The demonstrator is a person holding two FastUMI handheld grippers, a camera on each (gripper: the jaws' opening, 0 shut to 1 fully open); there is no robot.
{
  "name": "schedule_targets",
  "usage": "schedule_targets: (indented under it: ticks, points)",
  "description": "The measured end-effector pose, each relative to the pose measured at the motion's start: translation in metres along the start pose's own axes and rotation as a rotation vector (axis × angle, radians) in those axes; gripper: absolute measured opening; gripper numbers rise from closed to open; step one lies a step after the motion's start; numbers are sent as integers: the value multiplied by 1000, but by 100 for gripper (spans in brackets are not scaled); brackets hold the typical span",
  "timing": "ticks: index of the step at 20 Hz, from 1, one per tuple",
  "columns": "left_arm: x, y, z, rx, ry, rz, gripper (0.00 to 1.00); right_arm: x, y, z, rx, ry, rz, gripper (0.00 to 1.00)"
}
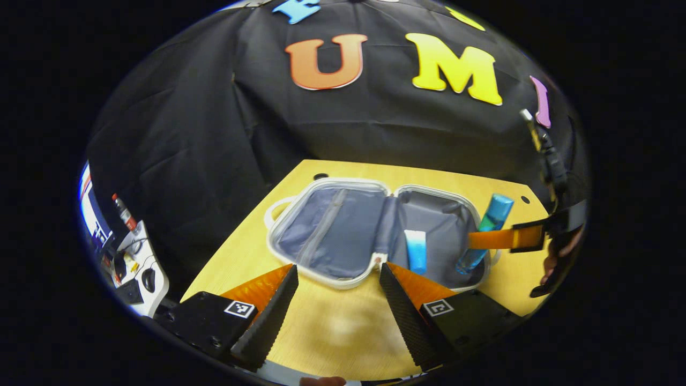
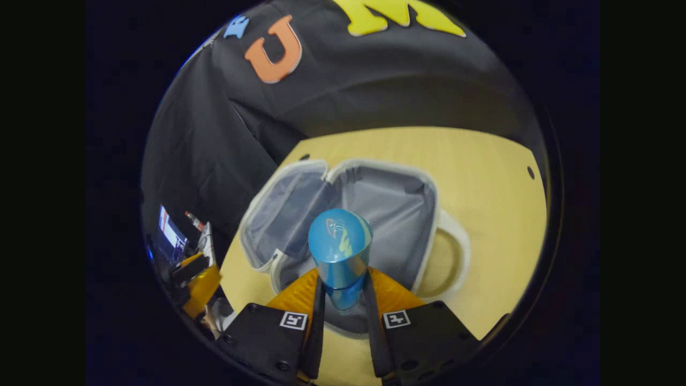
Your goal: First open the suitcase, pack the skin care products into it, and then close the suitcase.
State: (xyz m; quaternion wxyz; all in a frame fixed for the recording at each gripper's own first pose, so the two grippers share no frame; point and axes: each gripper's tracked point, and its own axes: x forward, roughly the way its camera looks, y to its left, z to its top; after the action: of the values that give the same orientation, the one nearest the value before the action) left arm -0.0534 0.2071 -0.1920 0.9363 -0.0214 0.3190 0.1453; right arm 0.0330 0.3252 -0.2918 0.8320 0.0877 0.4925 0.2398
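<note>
- My right gripper has both fingers pinching a smooth, glossy blue bottle just below its round cap.
- From the left gripper view I see that bottle held tilted, its lower end inside the right half of the case, cap up past the rim.
- My left gripper has its ribbed, wedge-shaped fingers spread wide with nothing between them, low over the desk just in front of the case.
- The case lies open flat on the desk: two rounded halves, soft grey fabric lining, pale rim, a loop handle at the outer side of each half.
- A flat tube, white fading to blue, lies in the right half beside the bottle.
- The desk is smooth pale wood.
</note>
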Motion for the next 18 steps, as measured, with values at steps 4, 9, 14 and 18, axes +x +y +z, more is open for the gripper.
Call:
schedule_targets:
  ticks: [4,9,14,18]
  points:
    - [-15,20,-14,-60,7,3,98,29,-1,-5,58,39,-45,35]
    - [-18,22,-19,-69,2,-27,98,39,-11,8,79,18,-105,32]
    - [-19,24,-16,-101,-9,-43,98,57,-26,16,142,45,-191,36]
    - [-13,37,-13,-113,-6,-37,98,70,-29,15,129,73,-260,36]
